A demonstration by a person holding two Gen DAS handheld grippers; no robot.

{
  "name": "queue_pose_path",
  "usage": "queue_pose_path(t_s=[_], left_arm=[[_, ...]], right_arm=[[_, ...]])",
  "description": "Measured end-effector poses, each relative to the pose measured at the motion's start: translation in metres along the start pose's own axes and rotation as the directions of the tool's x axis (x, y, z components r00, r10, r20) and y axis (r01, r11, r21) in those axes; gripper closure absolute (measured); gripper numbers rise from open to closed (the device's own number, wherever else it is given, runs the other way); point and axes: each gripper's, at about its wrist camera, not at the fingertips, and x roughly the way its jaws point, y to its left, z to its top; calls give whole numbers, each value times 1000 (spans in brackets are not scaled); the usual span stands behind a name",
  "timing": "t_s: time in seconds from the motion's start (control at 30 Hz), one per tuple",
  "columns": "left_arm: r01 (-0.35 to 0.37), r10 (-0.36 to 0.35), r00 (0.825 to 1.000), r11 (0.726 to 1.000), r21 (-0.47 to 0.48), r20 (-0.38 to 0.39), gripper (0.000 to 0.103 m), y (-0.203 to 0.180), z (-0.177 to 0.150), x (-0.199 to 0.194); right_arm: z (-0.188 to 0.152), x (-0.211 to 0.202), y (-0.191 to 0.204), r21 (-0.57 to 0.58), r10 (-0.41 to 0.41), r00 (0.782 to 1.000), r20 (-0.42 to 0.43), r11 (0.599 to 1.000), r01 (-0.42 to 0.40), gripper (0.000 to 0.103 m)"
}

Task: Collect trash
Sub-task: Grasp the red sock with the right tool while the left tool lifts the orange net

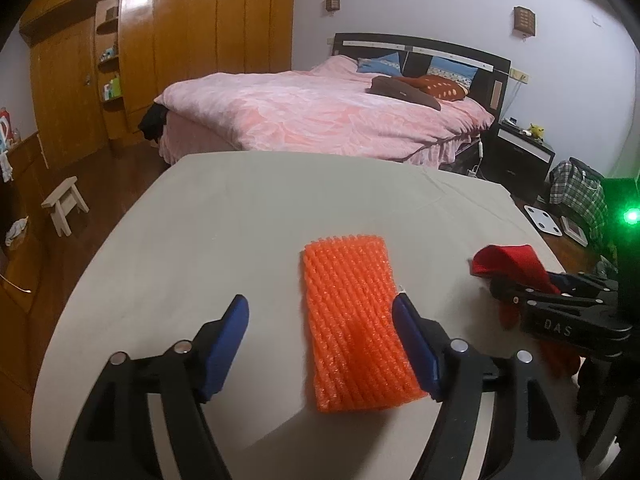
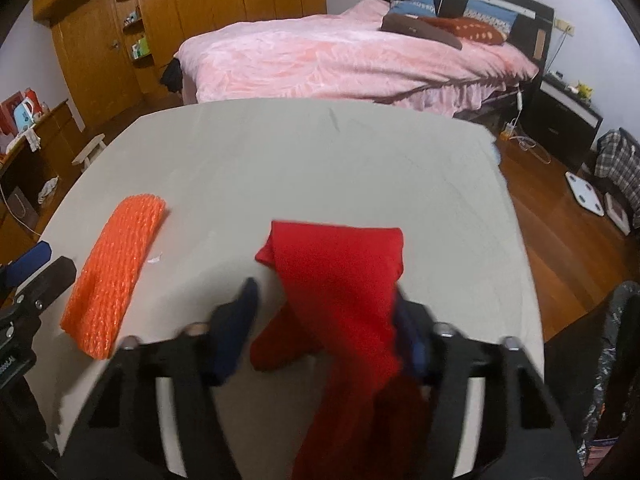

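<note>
An orange foam net sleeve (image 1: 354, 320) lies flat on the grey table (image 1: 240, 216); it also shows in the right wrist view (image 2: 116, 272). My left gripper (image 1: 320, 320) is open, its blue pads on either side of the sleeve's near half, just above the table. A red cloth (image 2: 340, 280) lies between the fingers of my right gripper (image 2: 324, 308), which is open and blurred; the cloth drapes down past the right finger. In the left wrist view the red cloth (image 1: 516, 264) and right gripper sit at the right. A small white scrap (image 2: 155, 259) lies beside the sleeve.
A bed with a pink cover (image 1: 320, 116) stands behind the table. A wooden wardrobe (image 1: 180, 40) fills the back left, a small stool (image 1: 66, 202) is on the floor left. A black nightstand (image 1: 520, 156), a scale (image 2: 586, 194) and a checked bag (image 1: 580, 196) are at right.
</note>
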Motion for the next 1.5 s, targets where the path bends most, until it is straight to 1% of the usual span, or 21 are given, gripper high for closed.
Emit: queue_pose_path(t_s=[0.03,0.1,0.2,0.43,0.5,0.67,0.73,0.77,0.83,0.9,0.93,0.97,1.0,1.03,1.07,1.1,1.27,1.33,1.4,1.47,1.5], left_arm=[[2,-2,1000,1000,1,-1,29,-1,1,1],[4,-4,1000,1000,4,-4,26,-3,2,2],[18,-18,1000,1000,11,-10,23,-9,1,5],[38,-37,998,998,41,-46,22,-26,2,17],[32,-28,997,998,51,-67,22,-30,1,22],[34,-29,992,999,42,-124,22,-33,0,35],[36,-31,989,999,31,-145,23,-32,0,40],[43,-39,987,999,21,-158,27,-29,0,43],[45,-43,984,999,6,-175,35,-26,-1,47],[46,-45,984,999,4,-171,45,-26,-1,47],[57,-55,984,998,4,-170,55,-26,-1,46],[59,-58,984,998,2,-169,67,-26,-1,46],[65,-65,984,998,-1,-168,72,-25,-2,46],[80,-80,983,997,-7,-166,79,-24,-2,45],[88,-89,982,996,-13,-165,80,-23,-2,45],[91,-93,982,996,-17,-163,80,-22,-2,45],[87,-86,988,996,-4,-132,82,-24,-2,36],[76,-74,989,997,8,-124,82,-27,-3,31],[70,-68,990,998,10,-125,82,-28,-4,28],[60,-59,991,998,10,-123,82,-28,-5,24],[57,-56,991,998,8,-122,82,-28,-5,23]], right_arm=[[-1,-2,-2,5,6,1000,-1,1000,-6,60],[-1,-3,-5,11,16,1000,0,1000,-16,77],[-1,-10,-9,18,34,999,4,999,-34,88],[-7,-26,-13,16,29,999,28,999,-29,90],[-12,-34,-17,18,23,999,35,1000,-24,90],[-19,-32,-19,27,22,999,32,999,-23,90],[-19,-31,-18,29,25,999,29,999,-26,90],[-19,-29,-16,25,30,999,26,999,-31,90],[-18,-28,-15,20,32,999,24,999,-32,87],[-18,-28,-13,22,35,999,21,999,-35,85],[-18,-28,-14,23,35,999,21,999,-36,82],[-18,-29,-15,24,35,999,21,999,-36,73],[-18,-30,-13,21,31,999,24,999,-32,62],[-18,-31,-14,18,30,999,27,999,-31,57],[-18,-34,-15,16,28,999,32,999,-29,52],[-17,-37,-14,10,25,999,44,1000,-26,49],[-13,-47,-14,20,29,998,54,999,-30,48],[-15,-47,-16,27,33,998,49,999,-34,58],[-16,-46,-18,37,46,998,37,998,-47,83],[-18,-45,-19,45,58,998,27,997,-60,93],[-19,-46,-19,45,62,998,24,997,-63,95]])
